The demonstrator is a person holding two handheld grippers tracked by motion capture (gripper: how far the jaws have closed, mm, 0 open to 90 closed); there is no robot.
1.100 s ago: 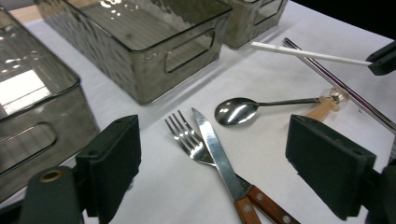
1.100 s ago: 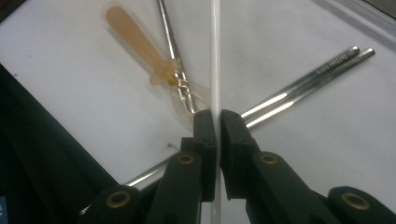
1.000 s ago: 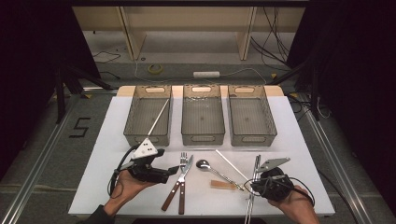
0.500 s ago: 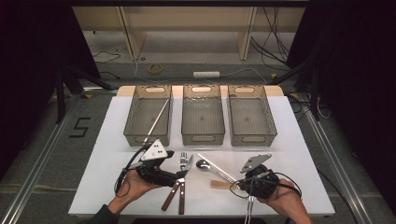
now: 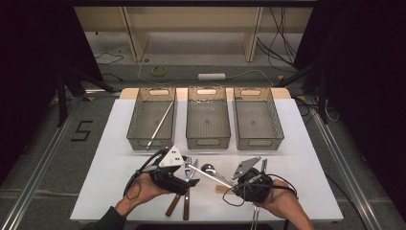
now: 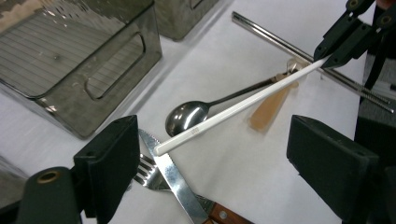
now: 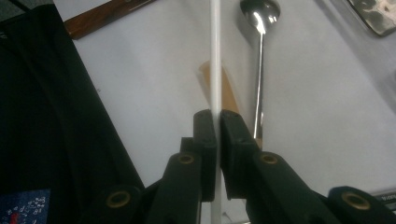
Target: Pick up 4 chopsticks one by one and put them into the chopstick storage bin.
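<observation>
White chopstick [image 6: 243, 106]: slim, square-sectioned, pale, with a small mark near its free end; lifted off the white table [image 5: 110, 158] and slanting over the spoon [image 6: 189, 115]. Its far end is hidden inside the right gripper [image 7: 217, 122], whose jaws are clamped on it. Left gripper [image 6: 219, 158]: jaws wide, holding nothing, straddling the free end. Knife [image 6: 175, 184] and fork [image 6: 148, 173] handles cut off. A tan piece [image 6: 271, 105] lies beneath, hard to identify.

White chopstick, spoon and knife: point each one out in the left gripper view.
white chopstick [image 6: 233, 110], left gripper view, middle of its shaft
spoon [image 6: 186, 116], left gripper view, its bowl
knife [image 6: 169, 173], left gripper view, its blade
</observation>
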